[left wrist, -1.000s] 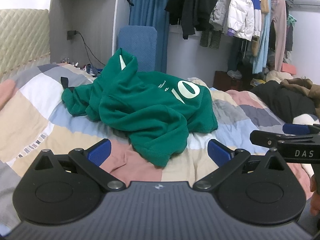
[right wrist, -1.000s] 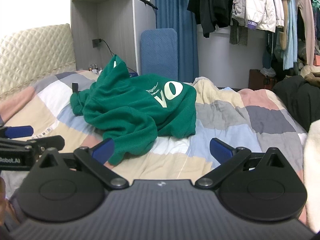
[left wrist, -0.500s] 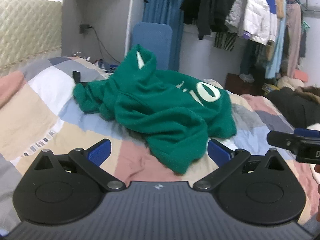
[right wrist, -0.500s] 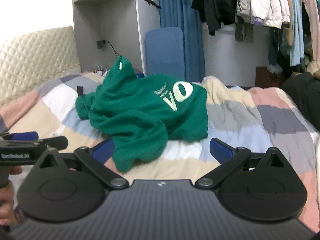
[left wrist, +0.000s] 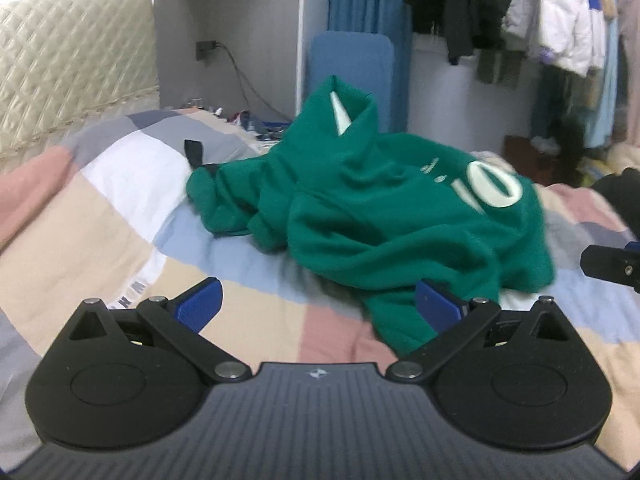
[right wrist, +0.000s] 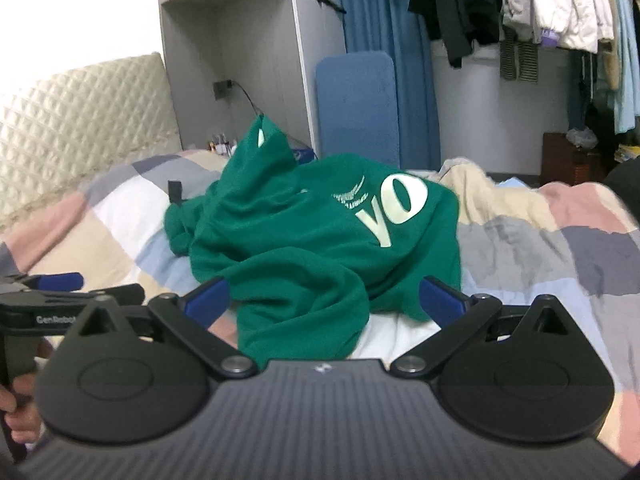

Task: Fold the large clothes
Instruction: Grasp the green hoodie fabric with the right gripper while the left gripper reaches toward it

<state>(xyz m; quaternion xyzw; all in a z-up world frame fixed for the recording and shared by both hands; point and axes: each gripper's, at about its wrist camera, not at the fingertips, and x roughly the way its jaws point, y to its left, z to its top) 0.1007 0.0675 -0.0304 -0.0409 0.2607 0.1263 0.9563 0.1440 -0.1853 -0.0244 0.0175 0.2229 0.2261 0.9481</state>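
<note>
A green hoodie [left wrist: 384,224] with pale lettering lies crumpled in a heap on the patchwork bedspread [left wrist: 92,236], its hood standing up at the back. In the right wrist view the same hoodie [right wrist: 320,240] fills the middle. My left gripper [left wrist: 318,306] is open just short of the heap, and a hanging fold of the hoodie lies by its right blue pad [left wrist: 438,306]. My right gripper [right wrist: 324,298] is open too, with a lower fold of green cloth lying between its pads, ungripped. Each gripper shows at the edge of the other's view.
A quilted cream headboard [left wrist: 72,68] stands at the left. Behind the bed are a grey cabinet [right wrist: 240,60], a blue curtain, a blue padded board [right wrist: 358,104] and a rail of hanging clothes [right wrist: 540,4]. A dark garment [left wrist: 620,196] lies at the right.
Both grippers have moved closer to the hoodie and stayed open. The left one has shifted left, so the heap sits further right in its view.
</note>
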